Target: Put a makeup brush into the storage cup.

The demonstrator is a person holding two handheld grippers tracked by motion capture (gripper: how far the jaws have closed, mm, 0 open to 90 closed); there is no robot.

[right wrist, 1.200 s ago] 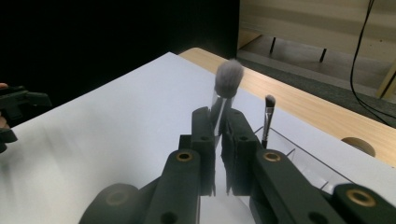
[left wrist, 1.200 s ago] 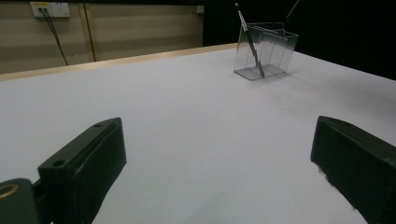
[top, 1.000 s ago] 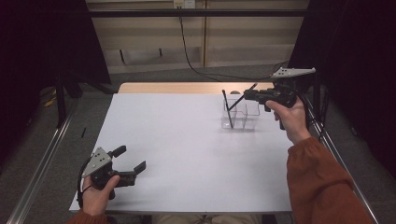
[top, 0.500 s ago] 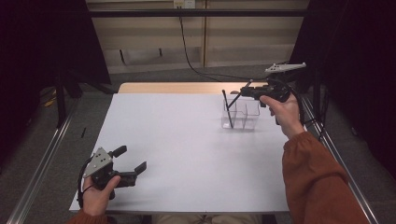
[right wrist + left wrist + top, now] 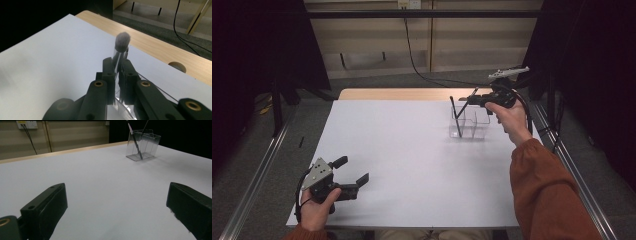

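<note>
white bench seen from above. left gripper — jaws spread wide and empty — rests near the front left corner in the person's left hand. clear divided holder stands near the back right corner, a dark stick leaning in its left compartment. right gripper, raised over the holder, has its jaws closed on a thin brush — the fluffy grey tip projects beyond the jaws in the right gripper view.
</note>
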